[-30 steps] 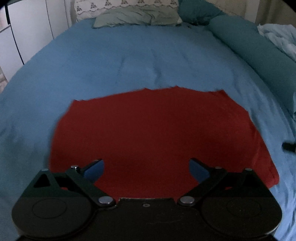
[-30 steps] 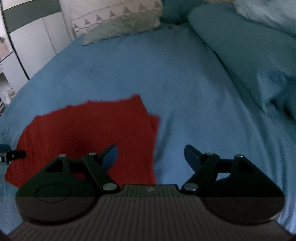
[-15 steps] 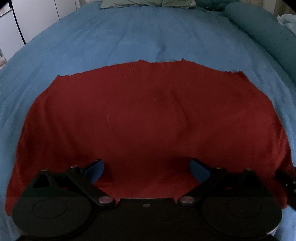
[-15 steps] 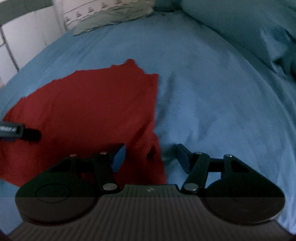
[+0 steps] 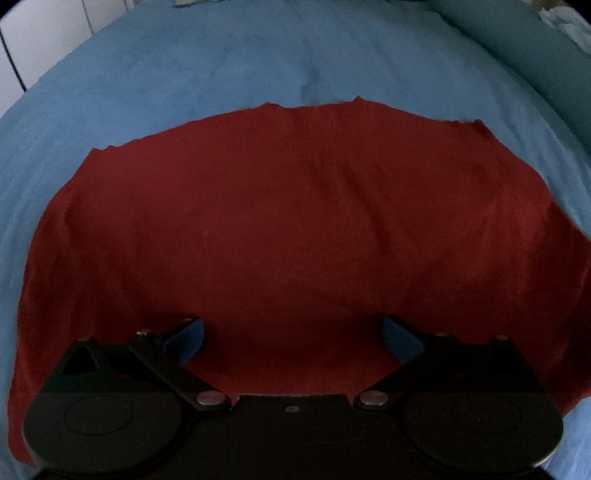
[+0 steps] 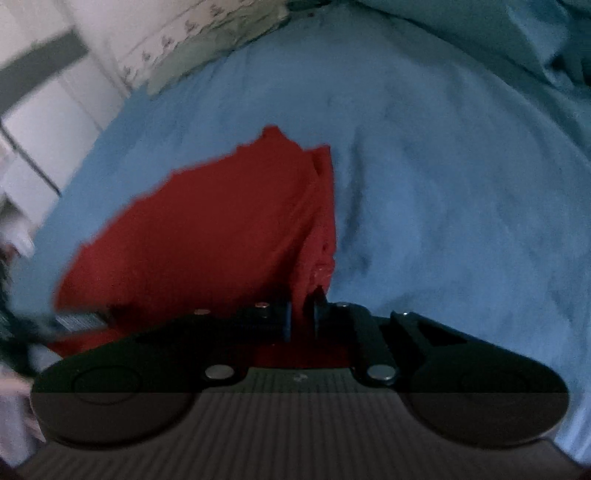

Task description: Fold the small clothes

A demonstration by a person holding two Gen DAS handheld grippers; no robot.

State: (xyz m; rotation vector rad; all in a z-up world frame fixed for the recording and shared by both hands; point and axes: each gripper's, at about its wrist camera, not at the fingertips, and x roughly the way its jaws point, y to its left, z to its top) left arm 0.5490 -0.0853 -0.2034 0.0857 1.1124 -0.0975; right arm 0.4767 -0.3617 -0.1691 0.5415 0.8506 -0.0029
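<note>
A dark red garment (image 5: pixel 295 229) lies spread flat on the blue bedsheet (image 5: pixel 258 55). My left gripper (image 5: pixel 291 326) hovers low over its near edge, open wide, blue pads (image 5: pixel 192 338) apart, cloth lying beneath but not pinched. In the right wrist view the same garment (image 6: pixel 207 243) shows a doubled right edge (image 6: pixel 325 221). My right gripper (image 6: pixel 303 314) is at that edge's near corner. Its jaws are closing and stand almost together, with a ridge of red cloth pressed between them. This view is blurred and tilted.
A teal bolster (image 5: pixel 524 40) runs along the right side of the bed and teal bedding (image 6: pixel 480 33) fills the far right. A patterned pillow (image 6: pixel 207 40) lies at the bed head. White cupboard doors (image 6: pixel 55 107) stand to the left.
My left gripper sank closer to the garment and stayed open. My right gripper dropped onto the garment's right edge, rolled, and its jaws came together on the cloth.
</note>
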